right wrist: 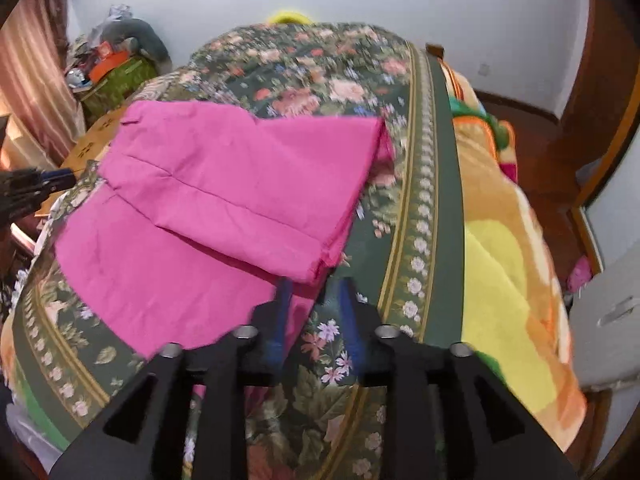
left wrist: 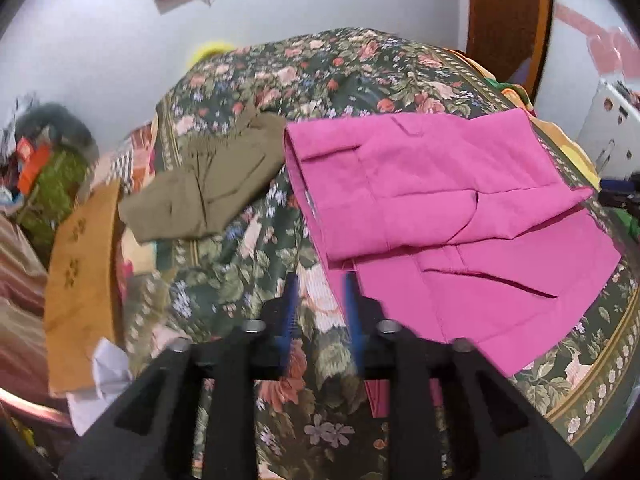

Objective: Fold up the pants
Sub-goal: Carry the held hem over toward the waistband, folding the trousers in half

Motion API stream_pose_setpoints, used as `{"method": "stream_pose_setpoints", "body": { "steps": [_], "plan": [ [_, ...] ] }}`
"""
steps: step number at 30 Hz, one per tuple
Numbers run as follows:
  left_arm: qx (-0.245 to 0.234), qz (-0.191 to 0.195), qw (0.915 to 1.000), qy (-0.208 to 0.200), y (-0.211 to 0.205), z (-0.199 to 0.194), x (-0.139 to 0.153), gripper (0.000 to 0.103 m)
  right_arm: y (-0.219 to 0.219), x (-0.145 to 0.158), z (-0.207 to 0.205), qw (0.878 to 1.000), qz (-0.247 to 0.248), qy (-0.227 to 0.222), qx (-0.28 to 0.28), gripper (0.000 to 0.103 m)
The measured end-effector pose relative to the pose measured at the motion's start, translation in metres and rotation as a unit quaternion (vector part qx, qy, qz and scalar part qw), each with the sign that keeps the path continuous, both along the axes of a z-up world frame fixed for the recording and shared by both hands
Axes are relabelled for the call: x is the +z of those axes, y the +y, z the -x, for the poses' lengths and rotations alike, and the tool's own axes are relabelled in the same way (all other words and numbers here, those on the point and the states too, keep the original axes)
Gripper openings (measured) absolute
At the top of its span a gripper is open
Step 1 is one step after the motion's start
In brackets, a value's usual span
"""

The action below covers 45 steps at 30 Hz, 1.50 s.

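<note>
Bright magenta-pink pants, plain and unpatterned, on a dark green bedspread printed with pink and peach roses, small lilac flowers and a gold-banded border of white blossoms. Olive-brown garment just beside, plain too; tan cardboard stamped with darker marks. Black left tongs and right tongs, both with blue fingers; yellow, orange and green blanket along the edge.

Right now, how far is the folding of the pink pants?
Done: pink pants folded over once on the floral bedspread. In hand: nothing; left tool and right tool are open, empty. Left: likely another fold. Olive garment lies beside.
</note>
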<state>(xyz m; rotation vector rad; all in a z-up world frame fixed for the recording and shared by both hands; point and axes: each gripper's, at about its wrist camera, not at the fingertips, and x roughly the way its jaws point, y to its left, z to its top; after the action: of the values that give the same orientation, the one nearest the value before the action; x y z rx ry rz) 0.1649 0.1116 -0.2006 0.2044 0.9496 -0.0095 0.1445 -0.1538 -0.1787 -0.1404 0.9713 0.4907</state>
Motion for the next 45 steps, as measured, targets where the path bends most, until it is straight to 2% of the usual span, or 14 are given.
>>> {"method": "stream_pose_setpoints", "body": {
  "steps": [1,2,4,8,11,16,21,23,25,27,29,31,36,45],
  "plan": [
    [-0.010,-0.007,0.9999,-0.002,-0.004,-0.001,0.001,0.045,0.002,0.006,0.004,1.000,-0.001,-0.012,0.008,0.040],
    [-0.022,-0.010,0.9997,0.000,-0.007,-0.003,0.000,0.046,0.006,0.009,0.006,1.000,-0.003,-0.019,0.014,0.043],
    [-0.051,-0.029,0.9982,0.011,-0.018,-0.008,-0.004,0.046,0.014,0.013,0.007,0.999,-0.007,-0.024,0.029,0.044],
    [-0.077,-0.081,0.9932,0.032,-0.037,-0.023,-0.021,0.046,0.035,0.007,0.002,0.998,-0.014,-0.012,0.060,0.048],
    [-0.094,-0.099,0.9896,0.043,-0.046,-0.033,-0.031,0.046,0.049,-0.007,-0.006,0.997,-0.010,0.007,0.078,0.048],
    [-0.115,-0.126,0.9846,0.038,-0.056,-0.046,-0.038,0.047,0.065,-0.024,-0.014,0.995,0.014,0.020,0.100,0.048],
    [-0.130,-0.098,0.9858,0.040,-0.056,-0.056,-0.038,0.046,0.079,-0.035,-0.019,0.991,0.039,0.014,0.127,0.048],
    [-0.126,-0.077,0.9881,0.042,-0.053,-0.061,-0.037,0.040,0.084,-0.036,-0.021,0.990,0.045,0.008,0.136,0.048],
    [-0.120,-0.063,0.9899,0.042,-0.051,-0.063,-0.037,0.027,0.088,-0.037,-0.026,0.989,0.046,0.006,0.138,0.047],
    [-0.112,-0.061,0.9911,0.039,-0.051,-0.065,-0.037,0.022,0.093,-0.038,-0.033,0.989,0.052,0.003,0.138,0.037],
    [-0.106,-0.050,0.9924,0.038,-0.048,-0.066,-0.034,0.018,0.096,-0.037,-0.039,0.989,0.057,-0.003,0.135,0.013],
    [-0.103,-0.021,0.9935,0.045,-0.044,-0.066,-0.030,0.015,0.096,-0.035,-0.043,0.990,0.049,-0.001,0.130,0.008],
    [-0.093,-0.004,0.9951,0.032,-0.038,-0.059,-0.013,0.013,0.089,-0.020,-0.043,0.993,0.017,-0.015,0.116,0.005],
    [-0.103,0.028,0.9943,-0.001,-0.040,-0.022,0.035,0.013,0.070,0.032,-0.010,0.992,-0.026,-0.047,0.115,0.005]
  ]
}}
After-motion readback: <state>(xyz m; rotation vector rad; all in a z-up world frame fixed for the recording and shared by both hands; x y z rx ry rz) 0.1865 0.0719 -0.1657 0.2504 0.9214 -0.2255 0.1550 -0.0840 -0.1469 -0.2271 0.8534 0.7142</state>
